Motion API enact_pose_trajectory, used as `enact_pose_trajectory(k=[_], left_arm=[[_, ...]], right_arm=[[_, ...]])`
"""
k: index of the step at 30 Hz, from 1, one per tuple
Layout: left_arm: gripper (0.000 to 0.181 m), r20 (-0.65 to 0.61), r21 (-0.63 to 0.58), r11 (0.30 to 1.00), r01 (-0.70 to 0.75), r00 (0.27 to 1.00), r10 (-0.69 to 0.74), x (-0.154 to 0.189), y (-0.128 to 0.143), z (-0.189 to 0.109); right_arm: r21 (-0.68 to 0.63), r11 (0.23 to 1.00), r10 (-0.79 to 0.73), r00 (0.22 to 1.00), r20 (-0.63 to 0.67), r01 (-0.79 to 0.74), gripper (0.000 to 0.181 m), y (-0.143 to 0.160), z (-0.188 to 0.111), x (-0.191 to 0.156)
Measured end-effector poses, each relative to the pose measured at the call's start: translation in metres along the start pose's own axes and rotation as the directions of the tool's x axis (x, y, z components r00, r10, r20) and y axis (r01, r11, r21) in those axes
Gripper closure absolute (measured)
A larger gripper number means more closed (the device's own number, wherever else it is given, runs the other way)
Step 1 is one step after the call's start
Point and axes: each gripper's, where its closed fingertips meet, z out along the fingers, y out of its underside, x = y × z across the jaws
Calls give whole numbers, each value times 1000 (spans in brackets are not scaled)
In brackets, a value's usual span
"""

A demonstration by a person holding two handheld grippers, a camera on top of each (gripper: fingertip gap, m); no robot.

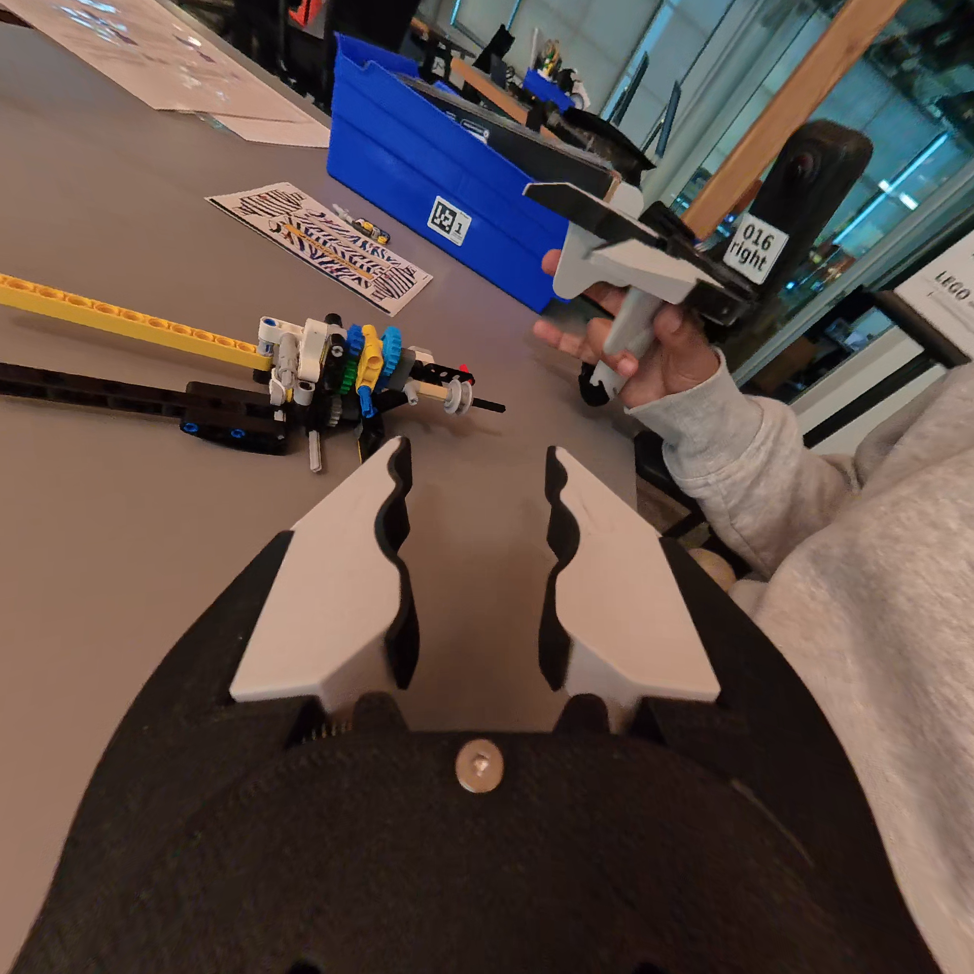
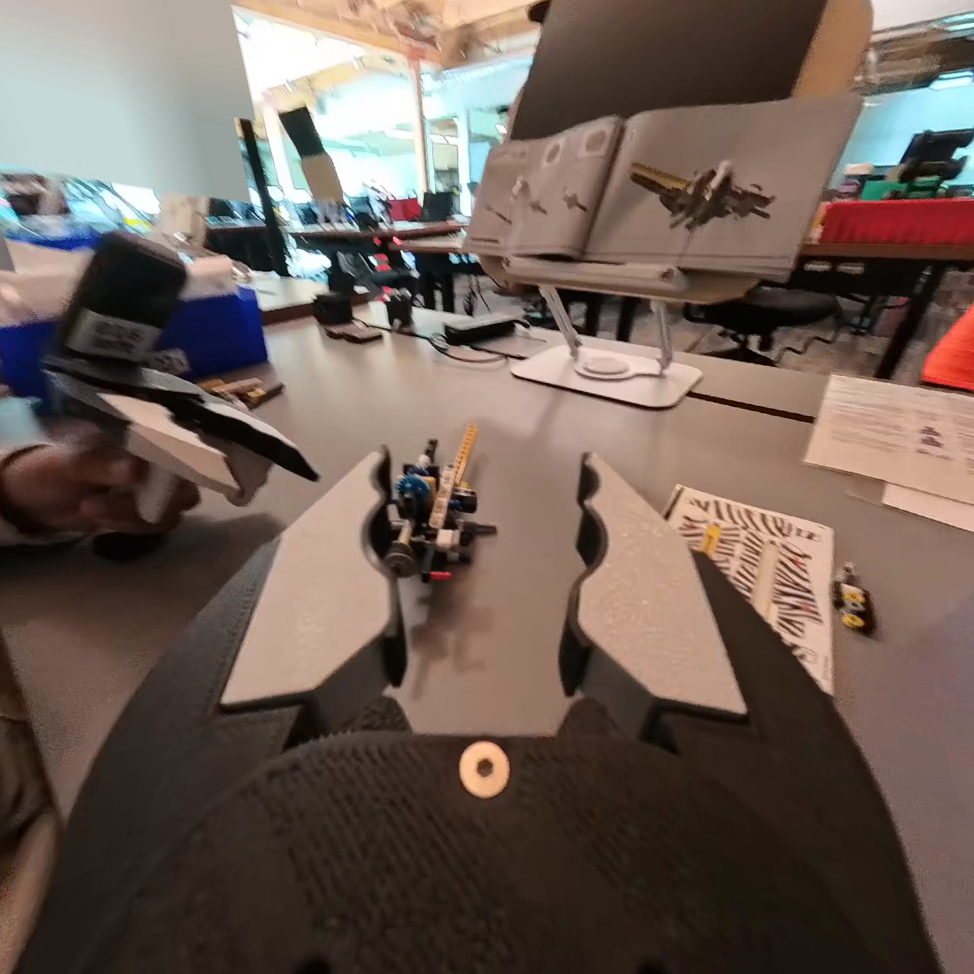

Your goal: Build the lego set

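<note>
Both the left gripper [image 1: 477,450] and right gripper [image 2: 485,464] hover empty, jaws apart, leaving the half-built lego model [image 1: 337,369] resting on the desk [image 1: 105,527] between steps, probably.

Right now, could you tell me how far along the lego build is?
Partly done: a geared assembly with yellow beam lies joined on the table. Nothing in hand: left gripper and right gripper are open, empty. Left: the sticker sheet looks unused, and loose small parts remain.
</note>
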Motion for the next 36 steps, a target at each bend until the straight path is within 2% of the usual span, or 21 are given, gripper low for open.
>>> enact_pose_trajectory(k=[1, 2, 3, 8, 10, 13, 15, 20, 26, 28, 29, 31, 34, 35, 36], left_arm=[[135, 10, -8, 1000, -21, 1000, 21, 1, 1, 1], [136, 26, -16, 999, -40, 999, 41, 1, 2, 2], [135, 58, -20, 998, -57, 997, 59, -1, 2, 2], [138, 192, -33, 983, -179, 964, 182, -8, -2, 5], [142, 231, -61, 976, -208, 948, 217, -11, 0, 8], [146, 255, -92, 965, -246, 931, 262, -12, 1, 12], [150, 265, -106, 961, -257, 924, 276, -12, 3, 12], [152, 268, -103, 966, -238, 928, 257, -15, 2, 12], [150, 287, -82, 978, -191, 935, 207, -22, -1, 12], [142, 313, -45, 979, -198, 928, 202, -27, -9, 11], [137, 361, -20, 972, -233, 905, 225, -34, -19, 9], [129, 512, 16, 934, -357, 805, 299, -56, -57, -1], [123, 692, 48, 841, -540, 624, 362, -81, -154, -16], [121, 718, 71, 823, -564, 601, 350, -88, -187, -16], [117, 720, 96, 821, -562, 609, 333, -97, -217, -11]], right_arm=[[-31, 999, -22, 999, -28, 21, 133, 6, 3, 3], [-69, 997, -44, 998, -53, 40, 172, 13, 5, 6], [-109, 993, -60, 994, -87, 50, 181, 20, 8, 10], [-174, 982, -132, 935, -329, 78, 181, 26, 7, 40], [-187, 978, -156, 917, -367, 91, 181, 26, 4, 46], [-227, 967, -198, 903, -380, 116, 181, 31, 2, 50], [-255, 955, -239, 894, -378, 148, 159, 36, 2, 53], [-342, 926, -277, 906, -321, 162, 139, 53, 8, 48], [-321, 930, -271, 927, -260, 182, 128, 52, 10, 36], [-305, 934, -274, 921, -276, 187, 127, 48, 10, 40], [-291, 937, -279, 914, -294, 193, 127, 44, 11, 45], [-270, 938, -303, 895, -327, 218, 127, 30, 17, 59], [-204, 922, -381, 868, -319, 330, 130, -16, 51, 75], [-160, 915, -402, 858, -320, 370, 133, -35, 67, 81], [-112, 910, -413, 850, -327, 399, 134, -53, 85, 88]])
